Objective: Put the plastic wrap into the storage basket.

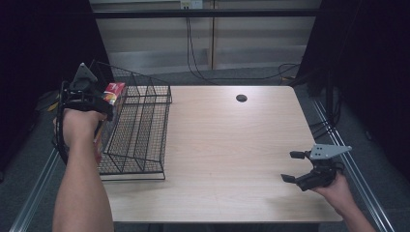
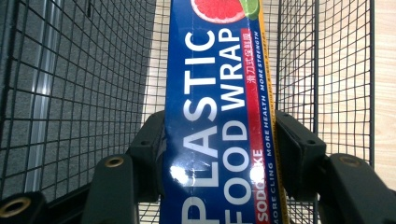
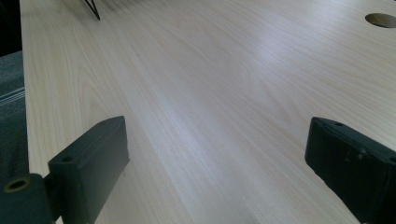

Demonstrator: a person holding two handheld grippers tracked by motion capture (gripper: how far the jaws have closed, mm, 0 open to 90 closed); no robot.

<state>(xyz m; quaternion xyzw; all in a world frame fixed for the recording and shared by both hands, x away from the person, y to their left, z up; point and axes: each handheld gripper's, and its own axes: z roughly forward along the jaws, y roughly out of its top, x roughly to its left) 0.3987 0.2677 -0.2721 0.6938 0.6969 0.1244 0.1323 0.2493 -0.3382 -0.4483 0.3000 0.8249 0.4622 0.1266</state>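
Box of plastic food wrap (image 2: pixel 217 116), long, blue with a red stripe, sits pinched between the two black jaws of the left gripper (image 1: pixel 107 102). In the left gripper view both pads press on its long sides, the printed face is up, and the far end with the grapefruit picture reaches into the wire basket (image 1: pixel 140 126), mesh on both sides of it. In the high view the red end of the box shows at the basket's upper left rim, above the mesh floor; contact with the wire cannot be judged. The left hand (image 1: pixel 80 126) holds that gripper just outside the basket's left wall, forearm coming up along the basket's left side.

The basket, black wire with dividers, stands on the left part of the wooden table (image 1: pixel 232 159), its left side at the table's edge.

The right gripper (image 1: pixel 294 166) is well apart from the basket, near the table's far right front corner, low over the wood. Its jaws are spread wide with only bare tabletop between them. A round cable hole (image 1: pixel 241 98) is in the table to the right of the basket, toward the back edge.
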